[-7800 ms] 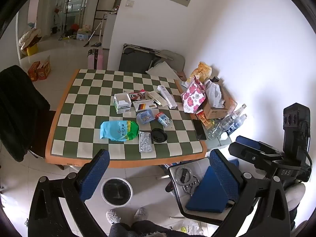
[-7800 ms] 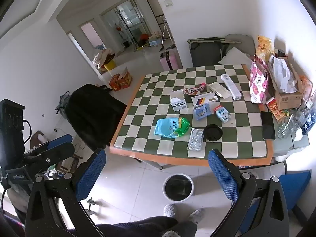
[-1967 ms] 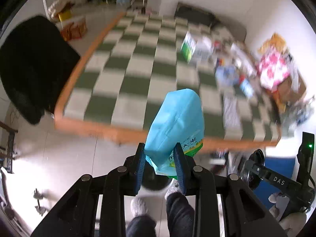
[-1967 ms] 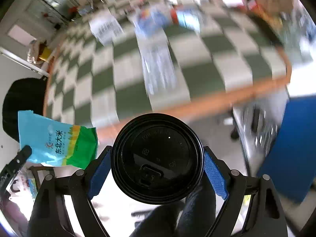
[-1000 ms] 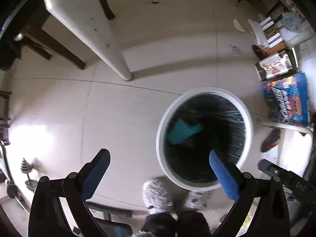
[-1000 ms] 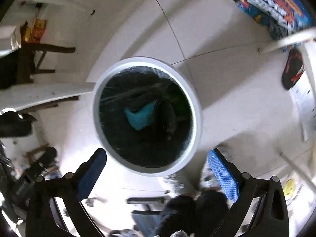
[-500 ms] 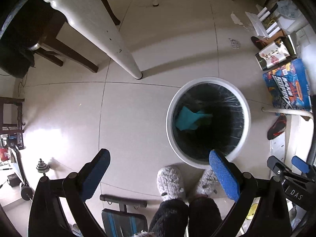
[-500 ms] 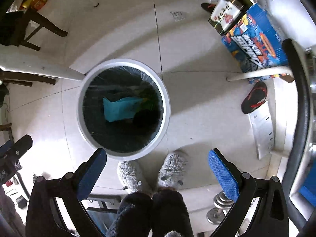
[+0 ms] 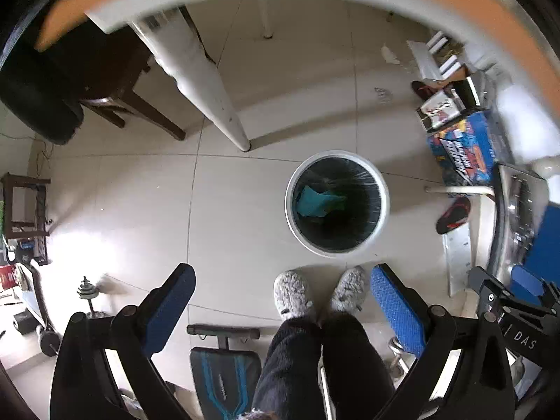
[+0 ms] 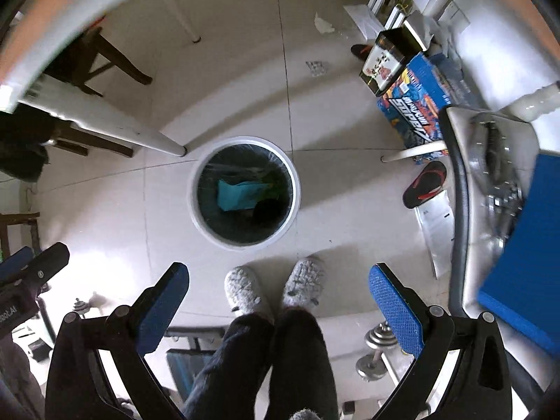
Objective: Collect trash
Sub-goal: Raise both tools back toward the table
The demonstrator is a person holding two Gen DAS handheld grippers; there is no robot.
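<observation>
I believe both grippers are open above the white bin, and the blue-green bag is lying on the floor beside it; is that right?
Not quite. The blue-green bag lies inside the white bin, on its dark liner, not on the floor beside it; the right wrist view shows this most clearly. The rest holds: the left gripper and right gripper are both open and empty above the bin.

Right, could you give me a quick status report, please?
Left gripper open, empty; right gripper open, empty. Blue bag and black lid inside bin. Nothing blocking.
</observation>
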